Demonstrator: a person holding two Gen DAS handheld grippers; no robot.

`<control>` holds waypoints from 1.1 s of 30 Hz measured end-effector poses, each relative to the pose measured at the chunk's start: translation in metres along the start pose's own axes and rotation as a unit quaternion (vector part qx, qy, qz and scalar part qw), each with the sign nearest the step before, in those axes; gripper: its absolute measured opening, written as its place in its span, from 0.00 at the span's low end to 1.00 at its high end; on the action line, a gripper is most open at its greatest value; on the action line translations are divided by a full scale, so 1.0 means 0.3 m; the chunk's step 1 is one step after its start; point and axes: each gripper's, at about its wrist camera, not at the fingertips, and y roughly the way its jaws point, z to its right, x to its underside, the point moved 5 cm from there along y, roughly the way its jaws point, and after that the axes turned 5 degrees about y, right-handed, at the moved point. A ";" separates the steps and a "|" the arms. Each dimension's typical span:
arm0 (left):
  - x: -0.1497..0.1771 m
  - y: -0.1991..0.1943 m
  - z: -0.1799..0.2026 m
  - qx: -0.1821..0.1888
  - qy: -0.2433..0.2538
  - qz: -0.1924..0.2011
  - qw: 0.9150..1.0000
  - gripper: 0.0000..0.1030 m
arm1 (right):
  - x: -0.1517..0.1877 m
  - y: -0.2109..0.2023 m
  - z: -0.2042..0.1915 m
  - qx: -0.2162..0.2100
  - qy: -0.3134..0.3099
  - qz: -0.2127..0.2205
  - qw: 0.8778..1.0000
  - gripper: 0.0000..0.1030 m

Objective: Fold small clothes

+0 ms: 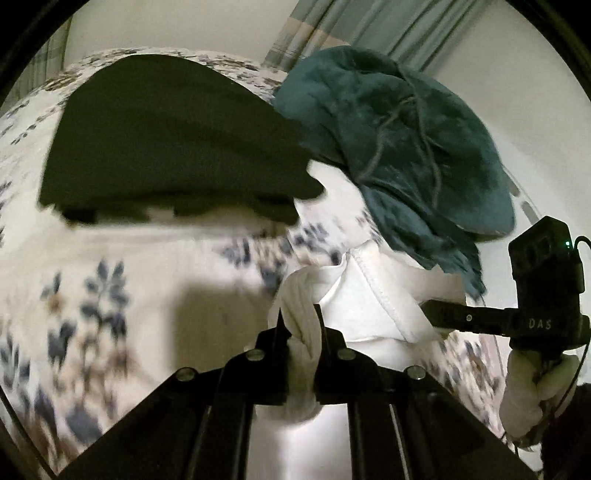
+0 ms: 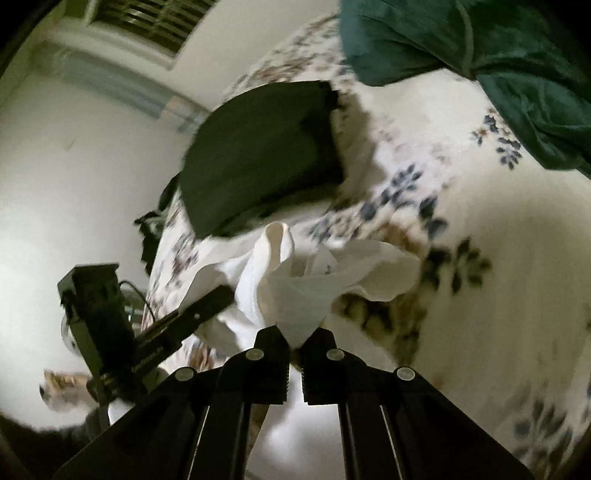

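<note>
It was a bedroom at home. A floral bedspread (image 1: 110, 280) covered the bed, with curtains (image 1: 369, 33) at the far wall.

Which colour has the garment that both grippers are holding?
White garment, plain; best seen in the right wrist view.

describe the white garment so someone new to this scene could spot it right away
Start at the bed with the floral bedspread. Near its front edge, ahead of the flat black folded garment and below the rumpled teal garment, is the white garment. It alone is white and pinched by both the left tool and right tool.
</note>
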 end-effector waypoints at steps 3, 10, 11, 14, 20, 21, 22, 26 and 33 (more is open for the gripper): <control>0.178 -0.083 0.015 0.013 -0.019 -0.042 0.999 0.16 | 0.163 -0.041 -0.039 -0.007 -0.021 -0.018 1.000 0.05; 0.660 -0.251 -0.052 -0.012 -0.124 -0.176 0.976 0.49 | 0.652 -0.020 0.038 0.020 0.001 -0.185 0.982 0.54; 0.696 -0.272 -0.081 -0.021 -0.140 -0.187 0.972 0.49 | 0.687 -0.030 0.056 0.023 0.014 -0.192 0.981 0.54; 0.678 -0.296 -0.122 -0.038 -0.162 -0.178 0.970 0.49 | 0.698 -0.076 0.112 0.028 0.070 -0.166 0.983 0.54; 0.460 -0.161 -0.063 -0.032 -0.112 -0.147 0.982 0.49 | 0.535 -0.056 0.157 0.056 0.131 -0.071 0.987 0.54; 0.431 -0.133 -0.049 -0.031 -0.092 -0.146 0.984 0.49 | 0.504 -0.035 0.153 0.064 0.125 -0.060 0.988 0.54; 0.401 -0.098 -0.030 -0.033 -0.075 -0.144 0.986 0.49 | 0.474 -0.008 0.148 0.070 0.121 -0.052 0.989 0.54; 0.333 0.015 0.036 -0.025 -0.007 -0.124 0.992 0.07 | 0.405 0.106 0.137 0.082 0.109 -0.042 0.990 0.29; 0.497 -0.126 0.108 0.008 0.006 -0.130 0.991 0.01 | 0.535 0.065 0.075 0.065 0.083 -0.051 0.993 0.02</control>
